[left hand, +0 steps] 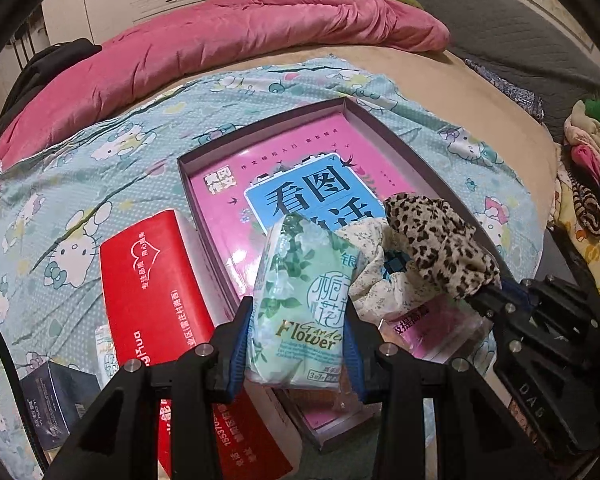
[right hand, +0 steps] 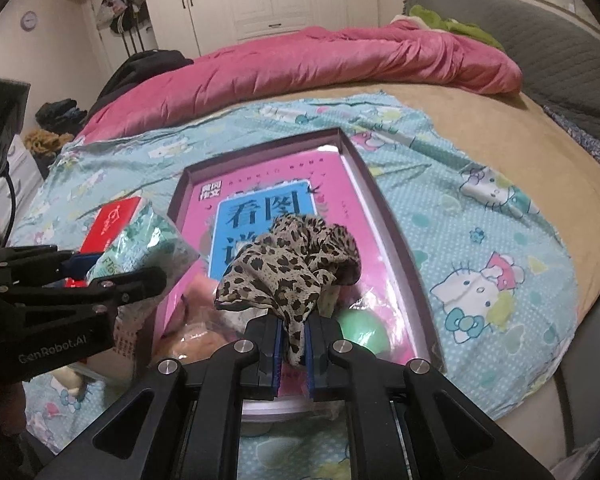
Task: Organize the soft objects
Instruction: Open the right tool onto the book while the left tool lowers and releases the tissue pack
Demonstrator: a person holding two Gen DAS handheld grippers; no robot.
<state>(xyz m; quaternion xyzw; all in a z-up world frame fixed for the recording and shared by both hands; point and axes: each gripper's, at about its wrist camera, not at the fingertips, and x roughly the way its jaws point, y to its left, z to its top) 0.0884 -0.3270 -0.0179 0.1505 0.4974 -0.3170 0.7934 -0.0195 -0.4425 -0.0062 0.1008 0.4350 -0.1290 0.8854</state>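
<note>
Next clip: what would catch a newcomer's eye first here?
Both claws are full above the shallow box on the bed: the left claw pinches a green tissue pack, the right claw a leopard-print cloth. A bright pink book lies in the box, and a rumpled pink quilt stretches behind.

- The left gripper [left hand: 300, 344] reaches forward, its blue-padded fingers [left hand: 238, 350] pressed against both sides of a green tissue pack [left hand: 304, 300], held lifted.
- The right gripper [right hand: 293, 344] sits just right of it, jaws nearly together, pinching a leopard-print cloth [right hand: 296, 264] that bunches above the fingertips.
</note>
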